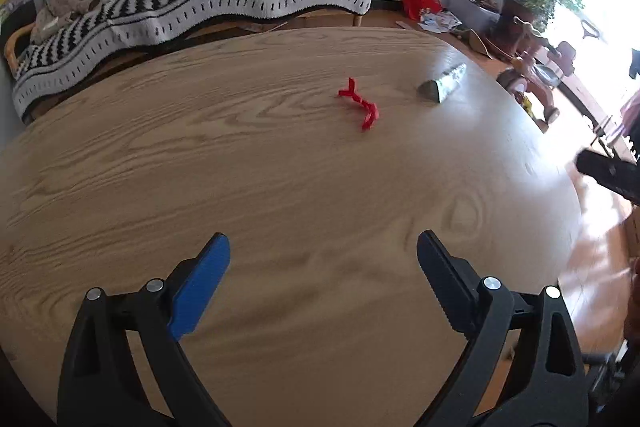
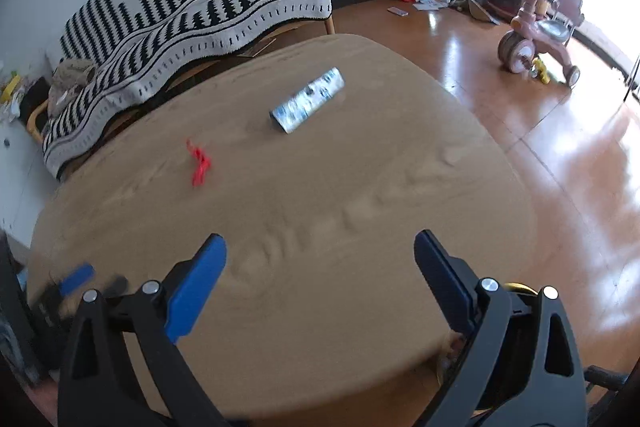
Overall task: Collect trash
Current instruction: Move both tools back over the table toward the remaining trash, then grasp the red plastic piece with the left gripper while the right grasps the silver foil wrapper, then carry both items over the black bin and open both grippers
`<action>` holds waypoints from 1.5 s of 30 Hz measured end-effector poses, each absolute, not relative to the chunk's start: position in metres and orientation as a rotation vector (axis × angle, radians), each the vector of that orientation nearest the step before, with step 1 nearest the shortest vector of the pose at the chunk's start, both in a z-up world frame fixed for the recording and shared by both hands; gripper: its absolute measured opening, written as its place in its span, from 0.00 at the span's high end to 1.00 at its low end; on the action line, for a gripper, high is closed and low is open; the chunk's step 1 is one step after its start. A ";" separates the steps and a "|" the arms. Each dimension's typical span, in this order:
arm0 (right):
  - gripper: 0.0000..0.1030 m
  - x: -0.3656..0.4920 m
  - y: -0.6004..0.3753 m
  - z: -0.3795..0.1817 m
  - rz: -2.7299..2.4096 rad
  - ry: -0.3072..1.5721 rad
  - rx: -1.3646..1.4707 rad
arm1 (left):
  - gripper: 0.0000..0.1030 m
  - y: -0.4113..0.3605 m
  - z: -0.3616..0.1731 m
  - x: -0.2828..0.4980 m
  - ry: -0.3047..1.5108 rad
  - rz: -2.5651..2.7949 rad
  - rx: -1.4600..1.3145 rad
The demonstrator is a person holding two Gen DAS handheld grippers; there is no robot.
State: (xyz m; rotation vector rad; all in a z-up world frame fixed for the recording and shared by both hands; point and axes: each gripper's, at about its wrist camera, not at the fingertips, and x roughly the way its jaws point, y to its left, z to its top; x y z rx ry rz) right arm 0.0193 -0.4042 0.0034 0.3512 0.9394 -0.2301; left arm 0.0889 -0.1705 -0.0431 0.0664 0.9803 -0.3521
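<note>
A twisted red scrap [image 1: 359, 103] and a silvery wrapper [image 2: 308, 100], perhaps foil, lie mid-tabletop [image 1: 240, 163]; the left gripper [image 1: 323, 254] and right gripper [image 2: 320, 251] have fingers released, empty.

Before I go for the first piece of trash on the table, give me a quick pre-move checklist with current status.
1. Left tongs open and empty: ok.
2. Right tongs open and empty: ok.
3. Red scrap in view on the table, nothing touching it: ok.
4. Silver-blue wrapper in view, lying apart from the red scrap: ok.
5. Path from either tongs to the trash unobstructed: ok.
6. Bin or bag to drop trash into located: cannot tell, none in view.
</note>
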 end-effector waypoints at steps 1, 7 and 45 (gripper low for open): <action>0.11 0.034 -0.406 0.001 -0.240 0.943 0.362 | 0.11 -0.180 -0.049 0.102 0.993 -0.353 0.057; 0.11 0.150 -0.432 -0.023 -0.285 1.001 0.433 | 0.11 -0.230 -0.077 0.172 1.026 -0.331 0.016; 0.82 -0.106 -0.547 -0.024 -0.403 0.906 0.397 | 0.93 -0.334 -0.034 0.046 0.915 -0.611 0.191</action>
